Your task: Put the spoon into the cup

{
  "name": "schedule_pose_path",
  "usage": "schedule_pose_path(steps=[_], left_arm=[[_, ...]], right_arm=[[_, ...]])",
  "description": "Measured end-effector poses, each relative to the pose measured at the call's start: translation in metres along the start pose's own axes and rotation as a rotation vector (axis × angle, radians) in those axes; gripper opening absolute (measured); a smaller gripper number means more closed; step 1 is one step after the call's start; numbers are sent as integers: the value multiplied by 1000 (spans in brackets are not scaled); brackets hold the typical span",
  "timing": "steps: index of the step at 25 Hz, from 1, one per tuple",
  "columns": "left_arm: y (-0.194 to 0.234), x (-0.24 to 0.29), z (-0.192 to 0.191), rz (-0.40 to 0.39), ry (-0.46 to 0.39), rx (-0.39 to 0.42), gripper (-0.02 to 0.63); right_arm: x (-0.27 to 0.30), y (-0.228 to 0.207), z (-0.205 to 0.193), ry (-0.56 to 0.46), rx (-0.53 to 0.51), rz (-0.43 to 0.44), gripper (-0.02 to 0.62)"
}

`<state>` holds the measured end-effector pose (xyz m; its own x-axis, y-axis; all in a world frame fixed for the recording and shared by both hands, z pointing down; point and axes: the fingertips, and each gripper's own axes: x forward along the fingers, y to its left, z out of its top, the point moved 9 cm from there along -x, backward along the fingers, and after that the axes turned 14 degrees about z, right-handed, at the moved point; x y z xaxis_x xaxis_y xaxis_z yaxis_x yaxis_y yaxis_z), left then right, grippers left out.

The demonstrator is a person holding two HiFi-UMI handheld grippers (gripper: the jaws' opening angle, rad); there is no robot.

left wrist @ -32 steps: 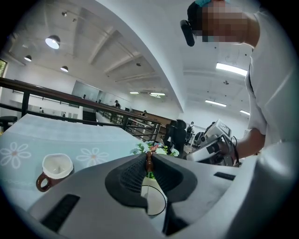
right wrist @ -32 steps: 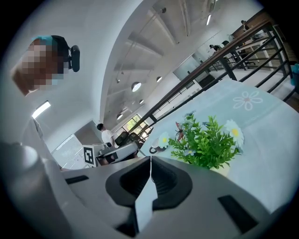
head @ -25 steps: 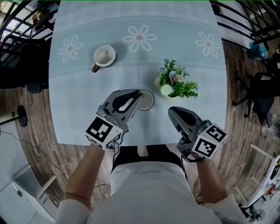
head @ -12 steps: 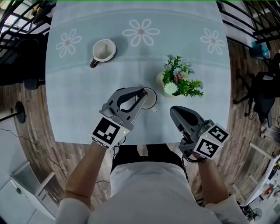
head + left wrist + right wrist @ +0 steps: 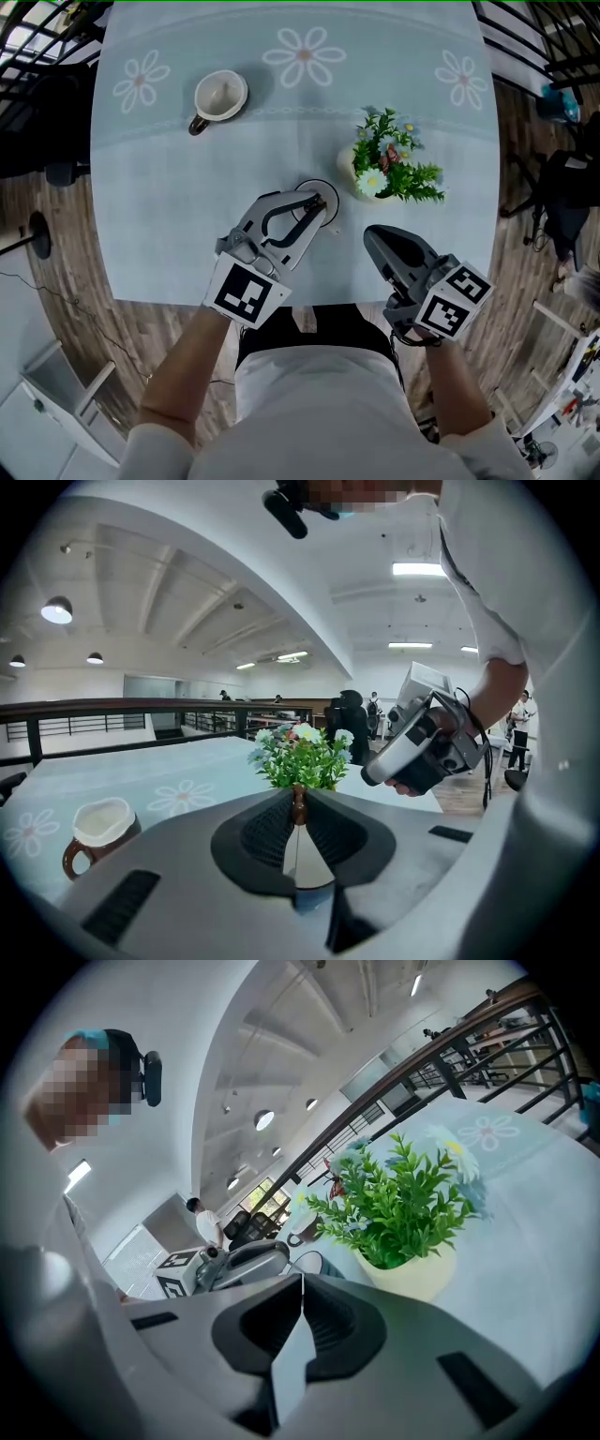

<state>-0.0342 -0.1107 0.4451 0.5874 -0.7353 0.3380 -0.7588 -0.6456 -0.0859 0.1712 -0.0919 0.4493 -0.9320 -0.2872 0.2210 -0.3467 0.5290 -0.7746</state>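
Observation:
The white cup (image 5: 221, 94) with a dark handle stands upright at the table's far left, empty as far as I can see; it also shows in the left gripper view (image 5: 101, 822). My left gripper (image 5: 321, 199) hovers mid-table over a small round dark-rimmed saucer (image 5: 313, 185). Its jaws are shut on a thin brown piece (image 5: 298, 803), which looks like the spoon's handle; the rest of the spoon is hidden. My right gripper (image 5: 373, 234) sits near the table's front edge with its jaws shut and nothing between them.
A potted plant with small flowers (image 5: 386, 173) stands just right of the saucer, between the two grippers' tips. The table's light blue flowered cloth (image 5: 169, 206) stretches from the saucer to the cup. Dark railings and chairs surround the table.
The left gripper has shifted slightly right and lower over the saucer and rolled about its own axis. Its grip is unchanged. The right gripper has sunk a little.

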Motion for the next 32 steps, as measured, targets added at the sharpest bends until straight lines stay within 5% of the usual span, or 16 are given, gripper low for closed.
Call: schedule_pose_path(steps=[32], left_arm=[[-37,-9,-24,-151,79,-54,130]], right_arm=[[3,-3,-22,5,24,-27,23]])
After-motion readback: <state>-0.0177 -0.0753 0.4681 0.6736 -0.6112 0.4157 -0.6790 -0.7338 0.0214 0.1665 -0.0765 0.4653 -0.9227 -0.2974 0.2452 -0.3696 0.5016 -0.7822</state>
